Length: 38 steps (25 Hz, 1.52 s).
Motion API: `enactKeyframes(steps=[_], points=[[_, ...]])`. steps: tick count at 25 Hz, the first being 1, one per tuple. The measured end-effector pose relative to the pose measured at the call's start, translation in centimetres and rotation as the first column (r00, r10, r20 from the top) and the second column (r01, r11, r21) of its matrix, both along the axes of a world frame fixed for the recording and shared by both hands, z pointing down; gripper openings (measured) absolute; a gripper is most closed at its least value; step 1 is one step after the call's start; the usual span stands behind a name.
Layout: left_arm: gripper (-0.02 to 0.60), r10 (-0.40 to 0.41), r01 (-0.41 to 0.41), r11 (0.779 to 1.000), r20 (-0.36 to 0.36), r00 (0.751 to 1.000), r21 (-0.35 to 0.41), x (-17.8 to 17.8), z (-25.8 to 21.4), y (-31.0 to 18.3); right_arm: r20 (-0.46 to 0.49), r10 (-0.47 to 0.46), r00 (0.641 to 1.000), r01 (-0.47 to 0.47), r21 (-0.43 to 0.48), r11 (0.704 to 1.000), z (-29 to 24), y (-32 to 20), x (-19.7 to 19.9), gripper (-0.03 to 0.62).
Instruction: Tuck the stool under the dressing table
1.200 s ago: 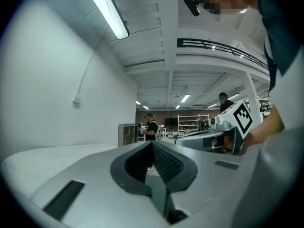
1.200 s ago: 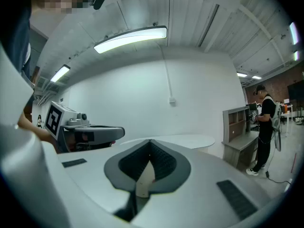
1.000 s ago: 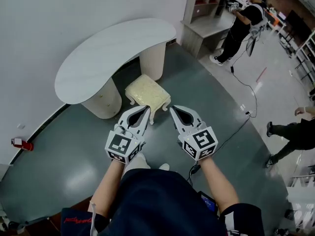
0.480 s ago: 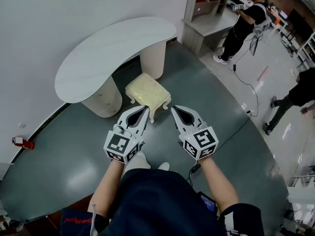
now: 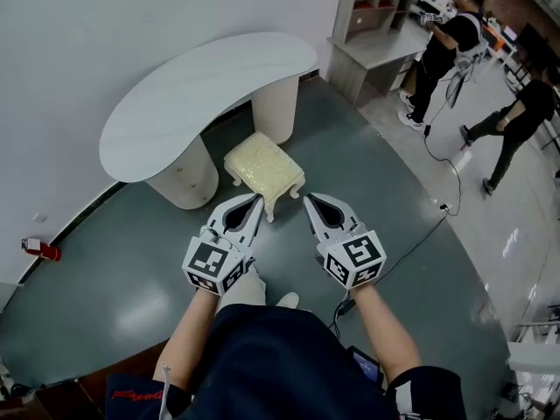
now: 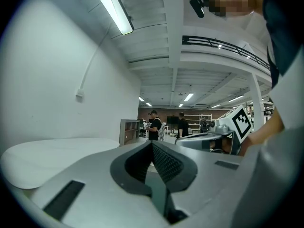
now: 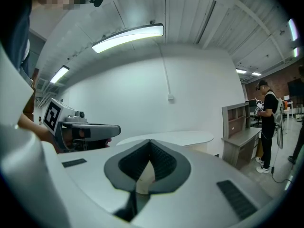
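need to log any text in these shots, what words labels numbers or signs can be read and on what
None can be read as text.
Black-and-white square marker cube on the left gripper: a pattern, no letters.
Matching marker cube on the right gripper: likewise a pattern.
Red print on the dark garment at bottom left, head view: too blurred to read.
Small red object at far left: too small to tell.
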<state>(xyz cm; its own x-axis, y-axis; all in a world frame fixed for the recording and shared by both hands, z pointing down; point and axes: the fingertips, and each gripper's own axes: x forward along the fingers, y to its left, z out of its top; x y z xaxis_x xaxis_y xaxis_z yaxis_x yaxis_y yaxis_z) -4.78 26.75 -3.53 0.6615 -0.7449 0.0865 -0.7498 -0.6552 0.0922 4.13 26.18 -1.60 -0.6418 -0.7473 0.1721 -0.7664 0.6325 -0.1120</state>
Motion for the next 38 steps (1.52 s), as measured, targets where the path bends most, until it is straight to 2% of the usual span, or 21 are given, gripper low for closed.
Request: enactKeyframes(steps=[10,20,38], points=[[0.009,0.005,-0.005,1.000,-0.015,1.000,-0.020,-0.6,0.7,-3.2,-0.014,-0.026,1.000,0.026,-0.019,1.000,0.5,-3.5,-1.4,0.008],[0.009,0.027,-0.029,0.999,-0.054,0.998,-0.033,-2.3,0.7,-9.1,-0.025,-0.040,0.999,0.039,-0.049,0.998,0.9,-8.6,-4.2,0.008],[0.009,0.054,-0.064,0.992,-0.097,0.994,-0.106,-6.5,4.0,-19.8,-0.054,0.007,0.998,-0.013,-0.111,0.994,3.6,-18.9,-7.7,0.008]])
